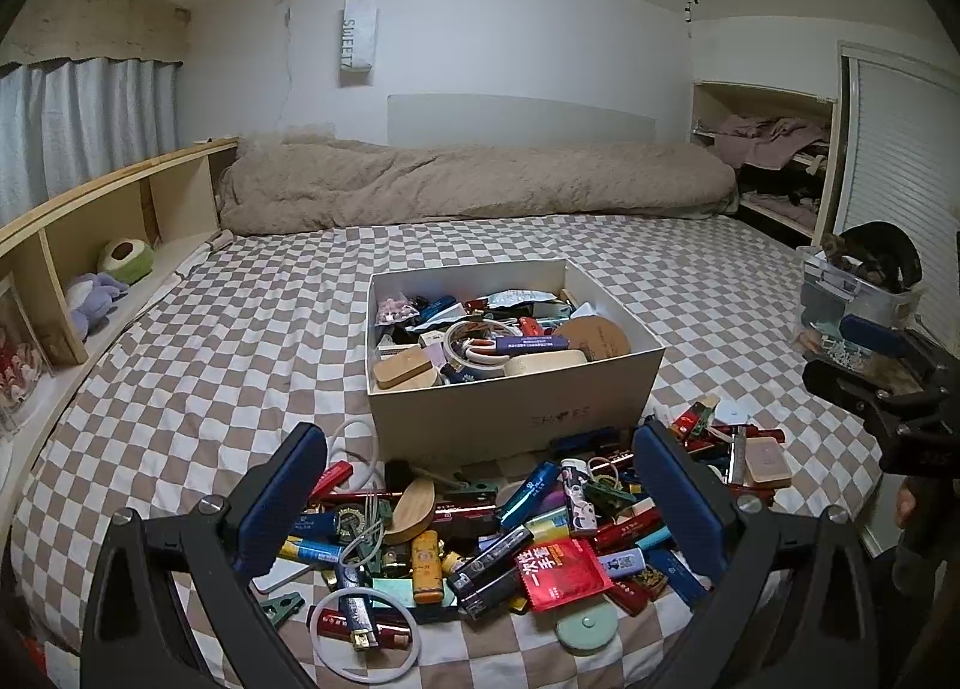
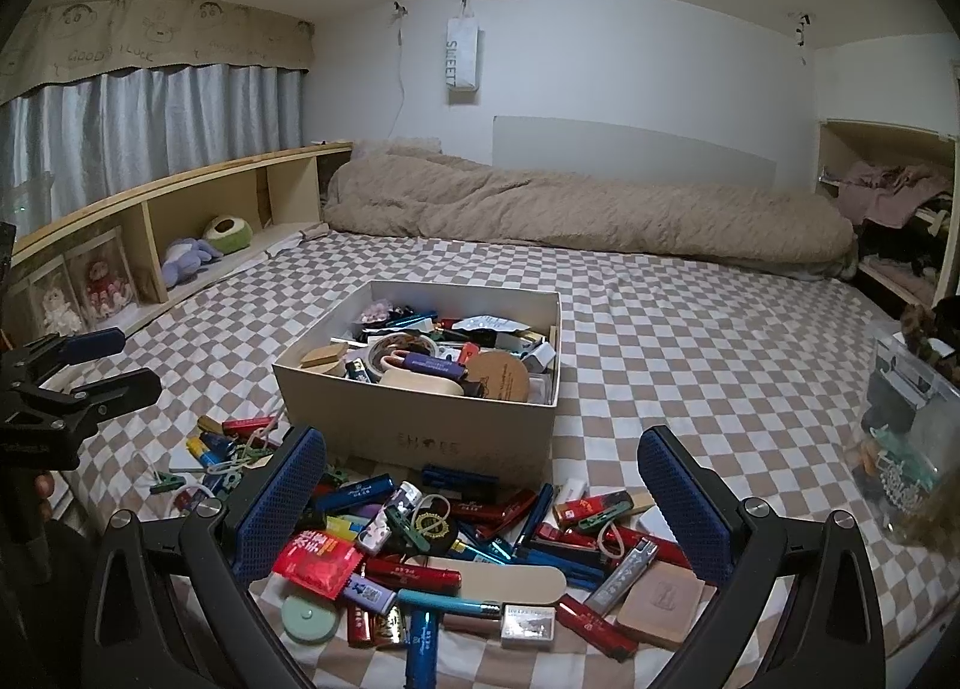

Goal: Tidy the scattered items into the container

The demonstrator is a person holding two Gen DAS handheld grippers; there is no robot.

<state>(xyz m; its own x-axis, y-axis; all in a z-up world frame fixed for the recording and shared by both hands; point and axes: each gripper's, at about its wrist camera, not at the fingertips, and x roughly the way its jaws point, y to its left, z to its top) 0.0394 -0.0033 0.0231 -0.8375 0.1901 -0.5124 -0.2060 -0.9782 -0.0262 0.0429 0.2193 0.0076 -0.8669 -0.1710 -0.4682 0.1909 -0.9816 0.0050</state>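
The box stands open on the checkered bed, already holding a heap of small things that reaches close to its rim. Its near wall touches the far edge of the pile, which spreads across the sheet in front of the box and wraps a little around the box's near corners.

The left gripper hangs above the pile with its jaws spread wide and nothing between them; a red packet lies among the clutter below. The right gripper is likewise wide and empty over the pile's other half, above a pale flat case and a tan block.

From the right wrist view, the left gripper shows at the far left edge, well apart from the box. From the left wrist view, the right gripper shows at the far right, in front of a clear tub that sits near the bed's right edge.

Bare sheet lies open on both flanks of the box and behind it up to the rolled blanket. A wooden shelf bounds the bed on the left. The near edge of the bed runs just under the pile, so little free sheet remains on that side
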